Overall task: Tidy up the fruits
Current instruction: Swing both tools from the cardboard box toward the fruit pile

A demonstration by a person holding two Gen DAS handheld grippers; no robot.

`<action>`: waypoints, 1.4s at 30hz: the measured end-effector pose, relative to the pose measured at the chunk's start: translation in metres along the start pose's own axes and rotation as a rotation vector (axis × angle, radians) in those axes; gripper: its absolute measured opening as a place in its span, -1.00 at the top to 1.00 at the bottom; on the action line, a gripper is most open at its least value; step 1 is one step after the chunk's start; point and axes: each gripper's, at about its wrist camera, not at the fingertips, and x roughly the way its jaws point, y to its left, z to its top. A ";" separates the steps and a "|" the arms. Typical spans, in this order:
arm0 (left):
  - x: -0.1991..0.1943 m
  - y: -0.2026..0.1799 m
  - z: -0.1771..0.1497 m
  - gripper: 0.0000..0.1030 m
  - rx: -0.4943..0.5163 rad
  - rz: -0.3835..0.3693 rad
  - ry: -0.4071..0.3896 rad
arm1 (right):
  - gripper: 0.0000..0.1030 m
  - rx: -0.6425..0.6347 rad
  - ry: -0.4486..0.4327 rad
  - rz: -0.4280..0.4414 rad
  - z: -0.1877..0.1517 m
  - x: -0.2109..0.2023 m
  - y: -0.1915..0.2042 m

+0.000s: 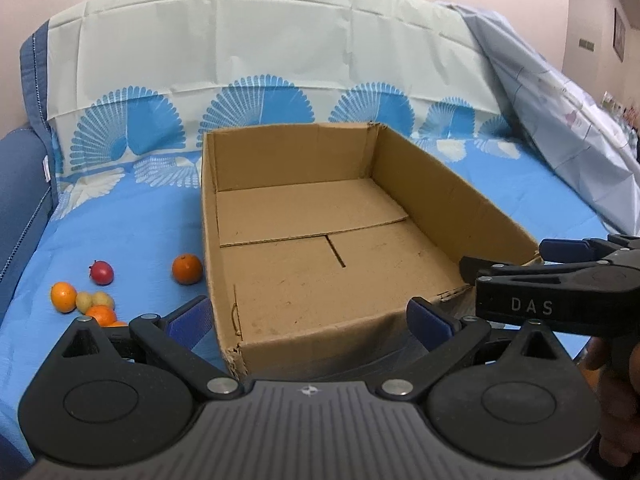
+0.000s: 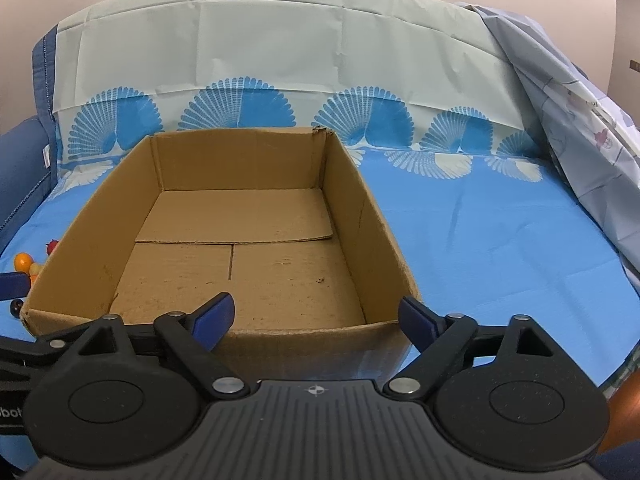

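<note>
Both hand-held grippers, left (image 1: 308,316) and right (image 2: 316,318), are hovering wide open and empty before the bare cardboard box (image 1: 420,184), so picking is just starting, with the left needing to swing toward the fruits (image 1: 94,298) lying on the bed beside the box.

You see a plain brown box (image 1: 304,280) ahead of your grippers. Left of the left gripper (image 1: 308,320) lie orange fruits (image 1: 187,268), one red fruit (image 1: 102,272) and pale yellow ones (image 1: 95,300). The cloth (image 2: 500,240) is bright blue with blue and white fan shapes. Your pads (image 2: 212,318) are dark blue on black arms.
</note>
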 end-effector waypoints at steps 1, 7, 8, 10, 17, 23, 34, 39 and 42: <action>-0.002 0.016 0.003 -1.00 0.004 -0.008 0.007 | -0.61 -0.007 -0.002 -0.006 0.000 0.000 0.001; -0.018 0.115 -0.009 -1.00 0.008 -0.122 -0.024 | -0.45 0.011 -0.065 0.003 -0.001 -0.004 0.000; -0.021 0.110 -0.006 -1.00 0.006 -0.125 -0.036 | -0.45 0.013 -0.076 0.004 -0.003 -0.004 -0.001; -0.023 0.167 -0.010 -1.00 0.031 -0.167 -0.047 | -0.45 0.026 -0.105 0.010 -0.003 -0.004 -0.003; -0.044 0.225 -0.012 -0.84 0.066 -0.230 -0.227 | -0.45 0.013 -0.096 0.016 0.001 -0.007 0.002; -0.039 0.253 -0.003 -0.08 0.099 -0.327 -0.210 | -0.23 -0.018 -0.120 0.024 0.001 -0.012 0.012; -0.039 0.283 -0.012 0.05 0.118 -0.382 -0.180 | -0.12 -0.051 -0.157 0.040 0.005 -0.020 0.028; -0.042 0.295 -0.014 -0.72 0.072 -0.369 -0.178 | -0.14 0.005 -0.127 0.034 0.009 -0.018 0.024; -0.040 0.308 -0.010 -0.99 0.025 -0.380 -0.190 | -0.14 0.058 -0.104 0.031 0.011 -0.015 0.020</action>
